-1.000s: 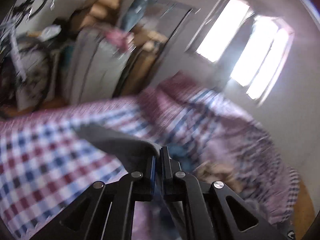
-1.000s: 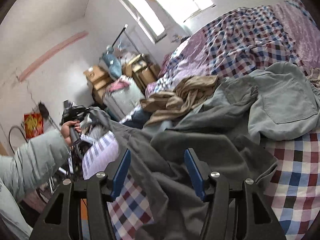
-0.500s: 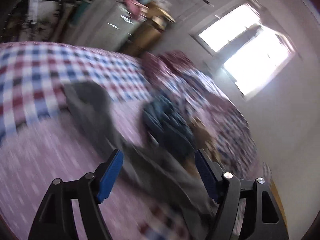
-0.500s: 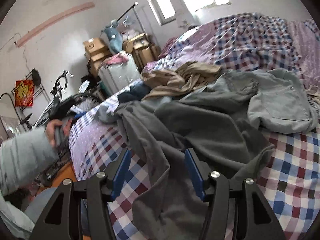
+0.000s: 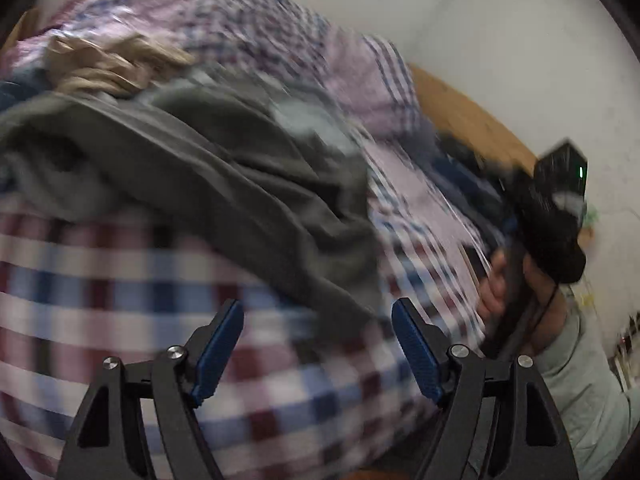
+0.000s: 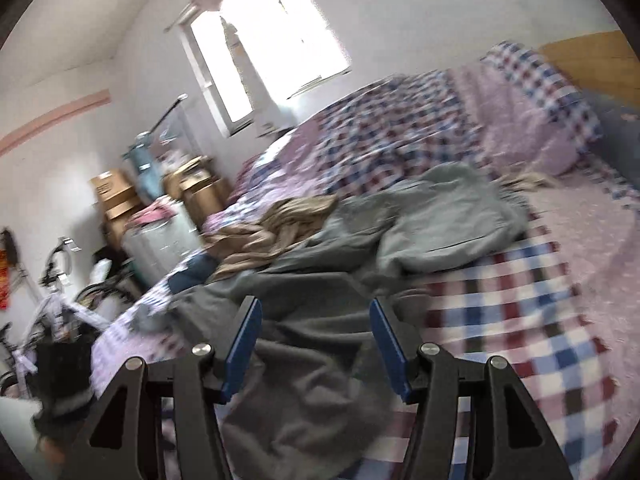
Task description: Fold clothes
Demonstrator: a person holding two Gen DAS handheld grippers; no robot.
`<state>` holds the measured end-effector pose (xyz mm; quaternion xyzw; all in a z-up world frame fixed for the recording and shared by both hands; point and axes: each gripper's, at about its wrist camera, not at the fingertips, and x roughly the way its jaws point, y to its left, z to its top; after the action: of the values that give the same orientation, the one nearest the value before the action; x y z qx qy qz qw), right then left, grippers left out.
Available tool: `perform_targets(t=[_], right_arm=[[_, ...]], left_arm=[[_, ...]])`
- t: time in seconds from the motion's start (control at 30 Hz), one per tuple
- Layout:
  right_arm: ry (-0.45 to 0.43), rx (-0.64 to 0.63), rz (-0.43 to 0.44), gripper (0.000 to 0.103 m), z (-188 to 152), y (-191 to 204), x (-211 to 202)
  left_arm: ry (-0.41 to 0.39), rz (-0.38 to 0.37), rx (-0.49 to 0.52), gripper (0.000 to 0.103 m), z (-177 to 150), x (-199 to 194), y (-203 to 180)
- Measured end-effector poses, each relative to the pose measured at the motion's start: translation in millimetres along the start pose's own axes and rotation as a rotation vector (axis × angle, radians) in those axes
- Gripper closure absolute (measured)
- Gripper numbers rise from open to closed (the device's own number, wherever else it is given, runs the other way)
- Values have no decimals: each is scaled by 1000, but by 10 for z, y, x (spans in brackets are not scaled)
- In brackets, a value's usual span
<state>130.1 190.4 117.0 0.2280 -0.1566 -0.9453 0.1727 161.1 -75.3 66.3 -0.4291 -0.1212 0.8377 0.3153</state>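
A dark grey garment point(image 5: 240, 184) lies crumpled on the checked bedspread point(image 5: 100, 280). One end of it reaches toward my left gripper point(image 5: 318, 308), whose jaws are opening, with only the garment's tip and bedspread showing between them, nothing gripped. My right gripper point(image 6: 314, 302) hovers open over the same dark grey garment point(image 6: 312, 380), its pads clear of the cloth. Behind it lie a light grey garment point(image 6: 448, 216) and a tan garment point(image 6: 280, 220). The tan garment point(image 5: 112, 64) also shows at the upper left of the left wrist view. A hand point(image 5: 496, 284) holds the other gripper's handle at that view's right.
The wooden headboard point(image 6: 592, 60) stands at the bed's far end. Beyond the bed are a bright window point(image 6: 272, 40), stacked cardboard boxes point(image 6: 112, 192), a pale case point(image 6: 160, 240) and a bicycle point(image 6: 52, 280). A purple pillow point(image 6: 520, 128) lies near the headboard.
My left gripper let go of the dark grey garment, opened wide, and swung fast across the bed and downward. The right gripper shifted a little and turned toward the headboard.
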Motion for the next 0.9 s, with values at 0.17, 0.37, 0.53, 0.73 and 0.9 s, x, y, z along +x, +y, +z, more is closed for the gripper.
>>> perform_targets(t=[0.17,0.37,0.53,0.73,0.9], right_arm=[[-12,100,-65,42,-83,-238,-142],[-8,252,-92,42,-183,-550,-277],[-30,300,-91,42,-197,-677,-343],[-23,261,-101,42,-183,-607,-349],[-10,264,-116,42,-188,-631,-292]], left_arm=[[-12,-6,-6,23,-163,186,-130],[-5,5,-54,23,-89,317,45],[8,-5,-40,23,-113,416,20],[19,8,-41,60,-112,461,21],[20,-6,-57,93,-102,455,32]])
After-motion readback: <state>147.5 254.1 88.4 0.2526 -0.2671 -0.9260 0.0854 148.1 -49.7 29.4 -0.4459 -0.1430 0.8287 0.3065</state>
